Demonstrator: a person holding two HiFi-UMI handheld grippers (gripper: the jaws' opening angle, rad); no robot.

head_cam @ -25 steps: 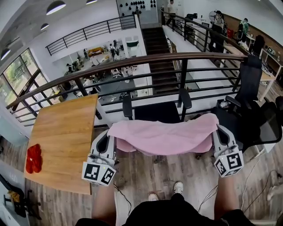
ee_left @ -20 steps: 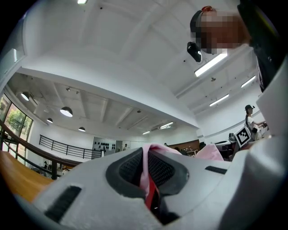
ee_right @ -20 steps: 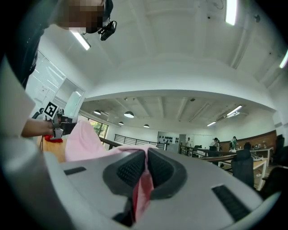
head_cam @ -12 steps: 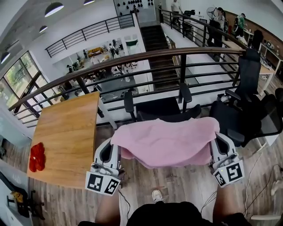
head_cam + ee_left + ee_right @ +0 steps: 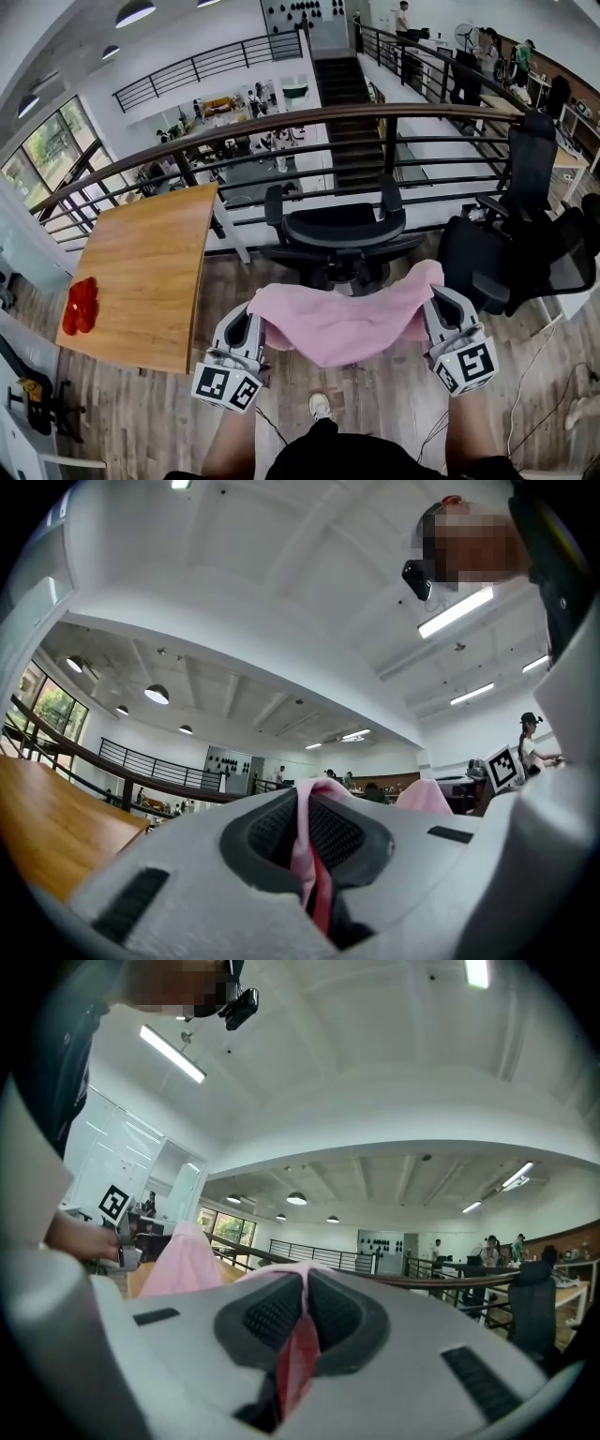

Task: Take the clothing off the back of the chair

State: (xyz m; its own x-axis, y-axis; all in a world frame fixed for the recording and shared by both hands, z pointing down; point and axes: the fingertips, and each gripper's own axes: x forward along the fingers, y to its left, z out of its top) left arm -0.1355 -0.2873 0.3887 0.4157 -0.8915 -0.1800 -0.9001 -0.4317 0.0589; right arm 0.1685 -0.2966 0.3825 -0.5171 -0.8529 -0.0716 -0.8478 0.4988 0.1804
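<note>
A pink garment (image 5: 342, 319) hangs stretched between my two grippers, clear of the black office chair (image 5: 339, 232) that stands just beyond it, its backrest bare. My left gripper (image 5: 255, 317) is shut on the garment's left edge. The right gripper (image 5: 433, 302) is shut on its right edge. In the left gripper view the pink cloth (image 5: 309, 850) runs pinched between the closed jaws of that gripper (image 5: 314, 794). The right gripper view shows the same: a fold of pink cloth (image 5: 298, 1354) squeezed between the jaws of the right gripper (image 5: 306, 1283), with more of it (image 5: 186, 1260) draped off to the left.
A wooden table (image 5: 141, 272) with a red object (image 5: 81, 305) stands at the left. A dark railing (image 5: 309, 122) runs behind the chair. More black office chairs (image 5: 525, 244) crowd the right. Wooden floor lies below, with my shoe (image 5: 319, 406) near the bottom.
Both grippers have drawn back toward me and slightly down with the garment. It has come off the chair's backrest, and the chair now shows fully uncovered beyond it.
</note>
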